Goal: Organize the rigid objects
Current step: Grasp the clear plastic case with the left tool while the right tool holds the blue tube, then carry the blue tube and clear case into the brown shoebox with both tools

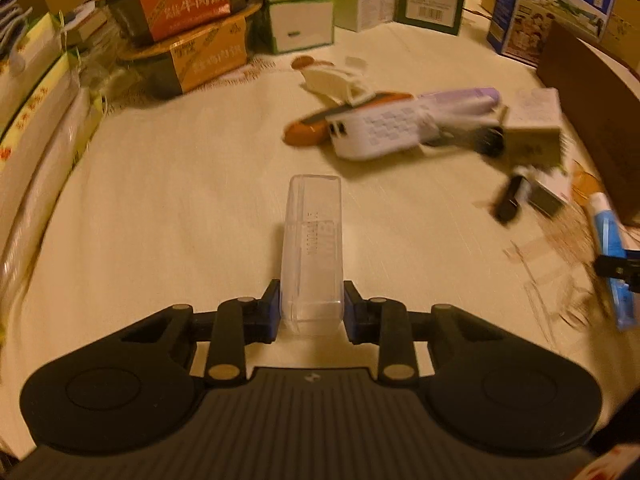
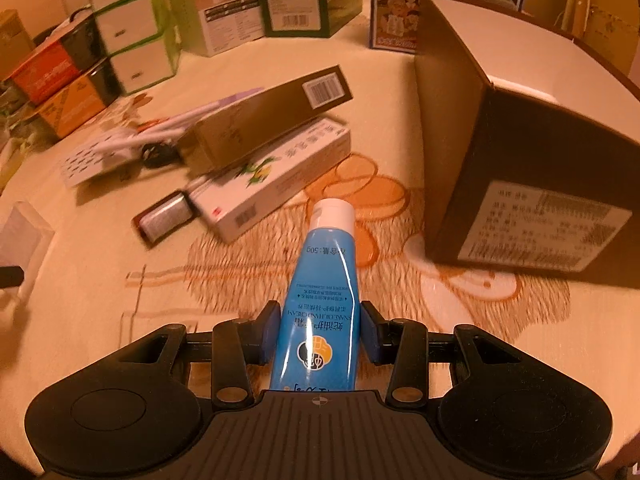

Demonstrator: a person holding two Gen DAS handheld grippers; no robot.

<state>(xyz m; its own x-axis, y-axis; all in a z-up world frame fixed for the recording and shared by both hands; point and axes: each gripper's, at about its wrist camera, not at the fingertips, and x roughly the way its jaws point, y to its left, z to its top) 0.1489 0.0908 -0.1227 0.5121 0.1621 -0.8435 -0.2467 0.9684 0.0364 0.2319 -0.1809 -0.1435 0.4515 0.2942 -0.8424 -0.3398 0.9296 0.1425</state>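
Where the things sit: clear plastic case point(image 1: 311, 248) and blue tube point(image 2: 320, 300) above the bench point(image 1: 180, 208).
Left tool point(image 1: 311, 308): pinching the case's near end.
Right tool point(image 2: 318, 332): pinching the tube; white cap forward.
Nearby: brown box point(image 2: 520, 168), white carton point(image 2: 272, 176).

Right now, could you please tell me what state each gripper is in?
Left gripper: closed on the clear plastic case.
Right gripper: closed on the blue hand cream tube.
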